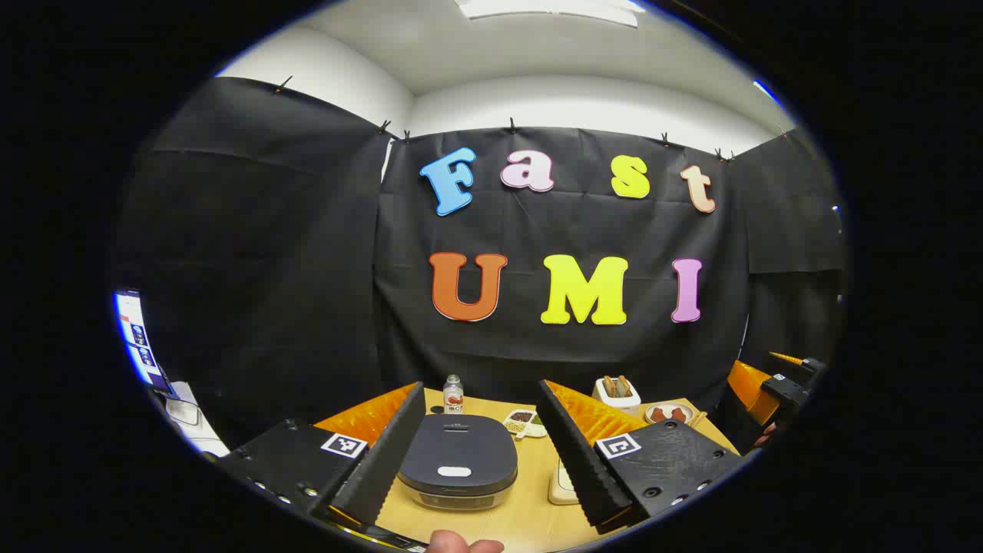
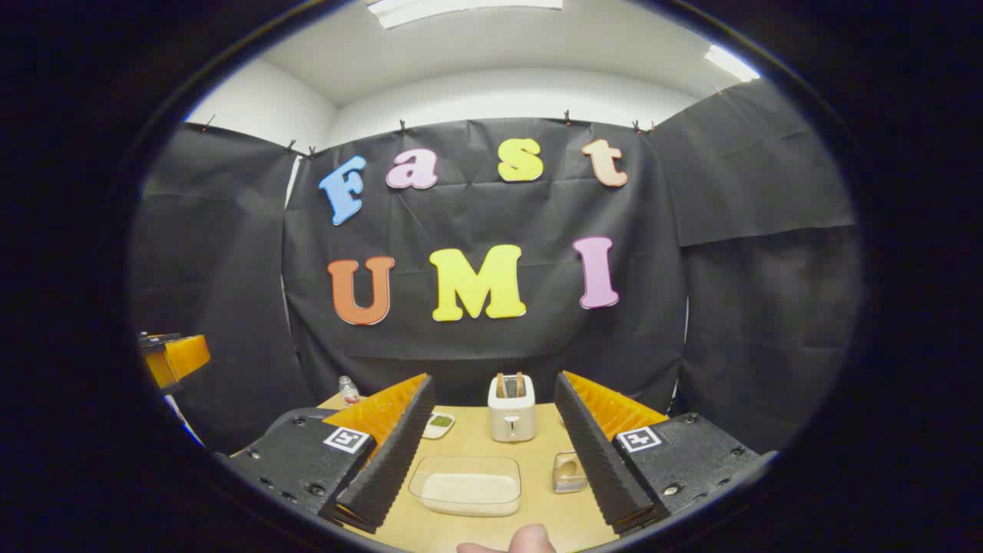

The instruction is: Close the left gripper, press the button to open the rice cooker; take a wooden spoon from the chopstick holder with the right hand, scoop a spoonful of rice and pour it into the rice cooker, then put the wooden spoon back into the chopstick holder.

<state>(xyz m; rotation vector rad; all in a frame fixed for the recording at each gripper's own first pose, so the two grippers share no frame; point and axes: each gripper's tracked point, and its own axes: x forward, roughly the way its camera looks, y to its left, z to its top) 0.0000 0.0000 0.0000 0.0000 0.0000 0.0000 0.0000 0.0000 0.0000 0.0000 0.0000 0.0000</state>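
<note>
On the table I count one rice cooker (image 1: 458, 470), one toaster (image 2: 511, 407), one small bottle (image 1: 453, 394), one clear container of rice (image 2: 466, 485), two divided snack dishes (image 1: 524, 422) and one plate of food (image 1: 670, 414).

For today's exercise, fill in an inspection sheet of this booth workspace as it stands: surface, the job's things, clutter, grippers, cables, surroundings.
Surface: wooden table, bare between the items.
Job's things: rice cooker, lid down, straight ahead of the left gripper; clear container of rice ahead of the right gripper. Chopstick holder and wooden spoon: cannot tell.
Clutter: white toaster with two slices, bottle, divided snack dish, plate of food, small stacked item beside the rice.
Grippers: both open, holding nothing, above the table.
Cables: nothing seen.
Surroundings: black cloth walls, white ceiling with lights, a lit screen off the table's left.
</note>
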